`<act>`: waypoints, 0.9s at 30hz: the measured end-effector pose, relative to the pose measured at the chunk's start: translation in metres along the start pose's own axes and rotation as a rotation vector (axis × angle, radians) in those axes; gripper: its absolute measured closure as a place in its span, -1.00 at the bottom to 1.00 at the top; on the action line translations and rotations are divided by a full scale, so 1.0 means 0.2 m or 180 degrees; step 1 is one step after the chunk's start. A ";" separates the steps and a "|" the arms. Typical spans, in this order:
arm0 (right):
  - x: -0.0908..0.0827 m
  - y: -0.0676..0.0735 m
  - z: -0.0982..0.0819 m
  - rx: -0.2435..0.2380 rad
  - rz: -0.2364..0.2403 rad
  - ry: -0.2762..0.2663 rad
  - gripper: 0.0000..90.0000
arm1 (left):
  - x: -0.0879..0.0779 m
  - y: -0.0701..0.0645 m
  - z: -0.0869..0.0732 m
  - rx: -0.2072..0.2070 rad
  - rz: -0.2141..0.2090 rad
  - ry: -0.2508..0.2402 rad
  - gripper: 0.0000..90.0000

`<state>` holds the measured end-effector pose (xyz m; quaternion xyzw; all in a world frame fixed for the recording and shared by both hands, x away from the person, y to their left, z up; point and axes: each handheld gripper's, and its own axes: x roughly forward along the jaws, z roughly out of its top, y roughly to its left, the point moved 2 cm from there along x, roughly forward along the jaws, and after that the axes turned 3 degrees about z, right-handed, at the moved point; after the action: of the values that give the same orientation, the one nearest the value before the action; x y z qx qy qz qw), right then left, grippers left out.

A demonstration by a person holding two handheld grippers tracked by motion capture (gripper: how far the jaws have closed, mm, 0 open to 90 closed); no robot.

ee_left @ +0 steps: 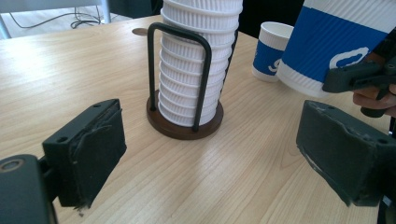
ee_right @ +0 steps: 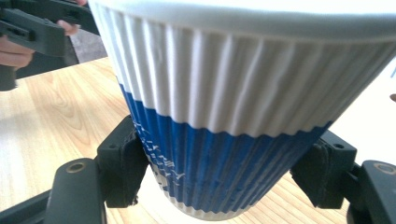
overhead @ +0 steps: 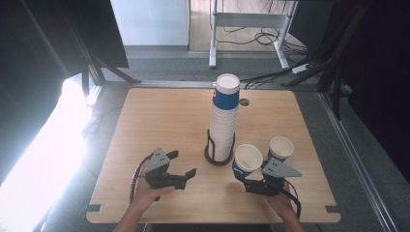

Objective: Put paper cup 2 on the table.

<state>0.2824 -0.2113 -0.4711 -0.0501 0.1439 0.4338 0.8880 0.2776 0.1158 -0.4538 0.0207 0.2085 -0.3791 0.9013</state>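
- Right gripper (overhead: 257,180): jaws clamped on the lower, blue part of a paper cup (overhead: 247,160), one pad on each flank, as the right gripper view shows (ee_right: 233,140). The held cup stands mouth up, tilted slightly, its base clear of the table (overhead: 159,121).
- Left gripper (overhead: 183,166): jaws apart, nothing between the pads; the left gripper view shows bare tabletop in the gap (ee_left: 210,182). It sits low over the near-left part of the table, jaws aimed toward the middle.
- Key relation: the held cup lies just to the near right of the cup stack (overhead: 225,118), which rises upright out of a dark wire holder (overhead: 218,155) on a round base. The stack's long axis is vertical, and its top cup, blue-banded with the mouth open upward, stands far higher than the held cup.
- Judgement: if the held cup is to join the stack, it must be lifted well up and carried left and away from the person, then lowered along that vertical axis. If it is instead to be set down, the open table right of the holder is nearer.
- A second cup (overhead: 281,148) stands upright on the table just beyond the right gripper, close beside the held cup; whether the two touch cannot be told.
- Nearer hand: the right gripper already has the cup; the left stands about as close to the holder on its other side, free to steady it.
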 end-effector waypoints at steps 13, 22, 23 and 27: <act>-0.04 -0.05 -0.03 0.0002 -0.0228 0.0074 -0.39 | -0.03 0.01 -0.04 0.0066 0.0056 0.0079 -0.82; -0.07 -0.08 -0.09 0.0067 -0.0468 0.0253 -0.39 | -0.06 0.04 -0.05 0.0040 0.0137 0.0096 -0.81; -0.07 -0.08 -0.10 0.0077 -0.0493 0.0287 -0.39 | -0.06 0.04 -0.06 0.0026 0.0137 0.0100 -0.81; -0.06 -0.13 -0.15 0.0176 -0.0584 0.0410 -0.39 | -0.05 0.04 -0.07 0.0007 0.0140 0.0121 -0.81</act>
<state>0.2892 -0.2426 -0.4979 -0.0663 0.2074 0.3426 0.9139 0.2719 0.1315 -0.4625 0.0334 0.2247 -0.3590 0.9053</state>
